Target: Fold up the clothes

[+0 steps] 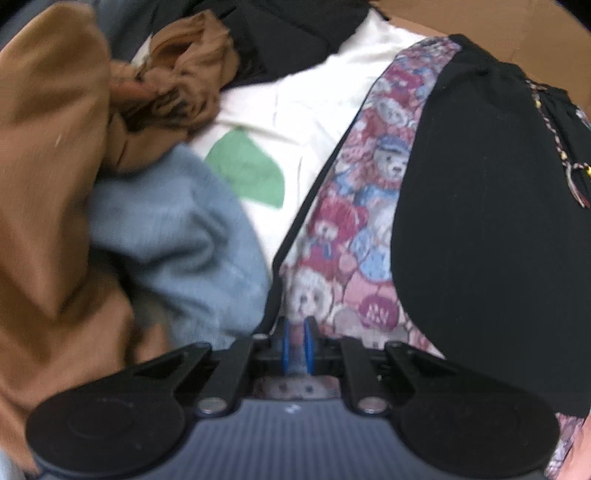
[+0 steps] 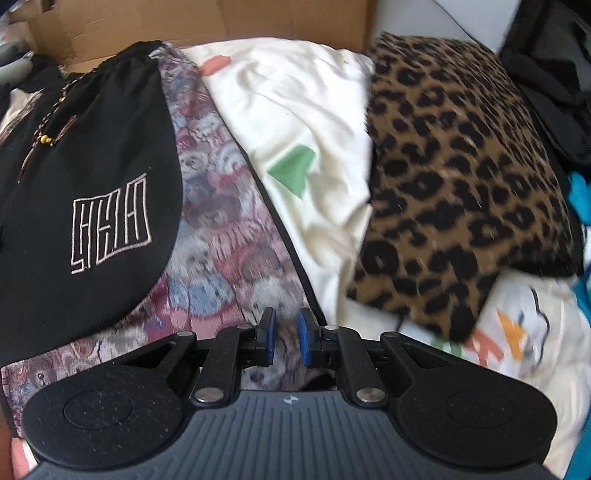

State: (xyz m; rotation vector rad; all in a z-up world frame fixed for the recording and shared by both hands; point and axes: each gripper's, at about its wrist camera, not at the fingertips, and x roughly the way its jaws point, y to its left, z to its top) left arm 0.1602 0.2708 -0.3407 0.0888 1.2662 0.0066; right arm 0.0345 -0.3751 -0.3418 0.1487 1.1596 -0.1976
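Risk of a double pick-up is the main hazard here. The left tongs (image 1: pixel 296 345) are pressed almost together on the near edge of the teddy-bear cloth (image 1: pixel 354 236), pinching it between the blue pads. The right tongs (image 2: pixel 283 341) stand a little spread over the same cloth, just above its black-piped edge; whether any fabric sits between the pads cannot be told. The black garment (image 2: pixel 92 155) lies on the left part of that cloth in the right view, so lifting the cloth would probably drag the black garment along or tip it off. The white shirt (image 1: pixel 295 110) touches the piped edge and could be caught if the right tongs close slightly to the right. Both views are blurred, so edge positions are uncertain.

The clothes lie in a loose overlapping heap, with a cardboard box (image 2: pixel 221 22) at the far side. No garment shows a clean finished fold.

Count, by view:
- Teddy-bear cloth: one.
- Black garment with outlined lettering: one.
- White shirt with green patch: one.
- Leopard-print piece (image 2: pixel 461 177): one, right.
- Blue knit (image 1: pixel 184 236): one, left.
- Tan garment (image 1: pixel 48 155): one, far left.
- Brown crumpled piece (image 1: pixel 177 85): one.
- Tongs: two.
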